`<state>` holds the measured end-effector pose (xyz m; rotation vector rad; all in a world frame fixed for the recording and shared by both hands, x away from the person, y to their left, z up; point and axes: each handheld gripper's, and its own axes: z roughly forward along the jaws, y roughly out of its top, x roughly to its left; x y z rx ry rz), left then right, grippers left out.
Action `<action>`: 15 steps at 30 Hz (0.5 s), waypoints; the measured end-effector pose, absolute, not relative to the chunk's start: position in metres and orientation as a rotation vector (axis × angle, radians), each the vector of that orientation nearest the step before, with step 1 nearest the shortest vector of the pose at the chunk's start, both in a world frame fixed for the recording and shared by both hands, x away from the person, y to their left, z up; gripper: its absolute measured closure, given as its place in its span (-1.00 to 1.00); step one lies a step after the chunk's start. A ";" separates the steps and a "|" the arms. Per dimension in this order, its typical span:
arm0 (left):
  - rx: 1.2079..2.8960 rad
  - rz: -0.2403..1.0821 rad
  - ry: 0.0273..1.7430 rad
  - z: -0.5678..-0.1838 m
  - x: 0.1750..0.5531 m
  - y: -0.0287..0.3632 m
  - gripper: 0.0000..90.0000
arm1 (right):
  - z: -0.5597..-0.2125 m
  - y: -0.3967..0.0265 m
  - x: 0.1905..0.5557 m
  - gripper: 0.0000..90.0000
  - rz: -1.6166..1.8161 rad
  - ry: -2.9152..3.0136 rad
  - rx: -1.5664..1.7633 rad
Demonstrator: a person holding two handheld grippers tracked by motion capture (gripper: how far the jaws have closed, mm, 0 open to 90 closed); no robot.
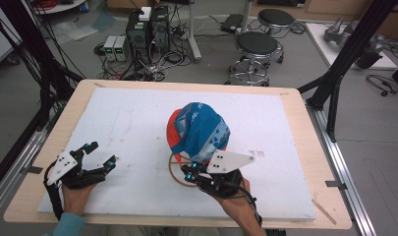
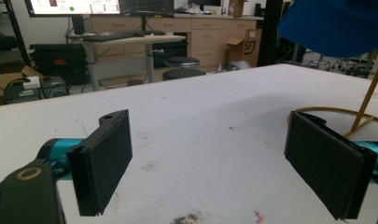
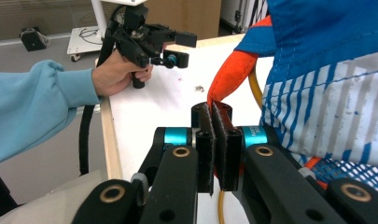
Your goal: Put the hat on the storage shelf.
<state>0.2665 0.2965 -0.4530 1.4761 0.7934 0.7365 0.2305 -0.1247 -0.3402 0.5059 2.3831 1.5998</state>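
White foam-topped table (image 1: 137, 123) spans frame centre. Blue-orange-white cloth cap (image 1: 199, 130) sits centre frame atop thin yellow wire stand (image 1: 179, 173). Right gripper (image 3: 216, 135), lower centre, jaws pinched on cap's orange brim edge. Left gripper (image 1: 99, 158), lower left, jaws wide apart, empty. Risk: pulling brim tips light, unbraced stand.

A cap (image 1: 199, 130) sits on a wire stand (image 1: 179, 172) near the centre of the table (image 1: 137, 123). The right gripper (image 1: 189, 171) is at the cap's near edge, just right of the stand. The left gripper (image 1: 100, 155) is well apart, near the table's left edge.
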 end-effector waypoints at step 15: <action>1.475 0.738 0.793 -0.453 0.266 0.296 -0.66 | -0.353 -0.124 0.233 0.96 1.601 2.364 0.505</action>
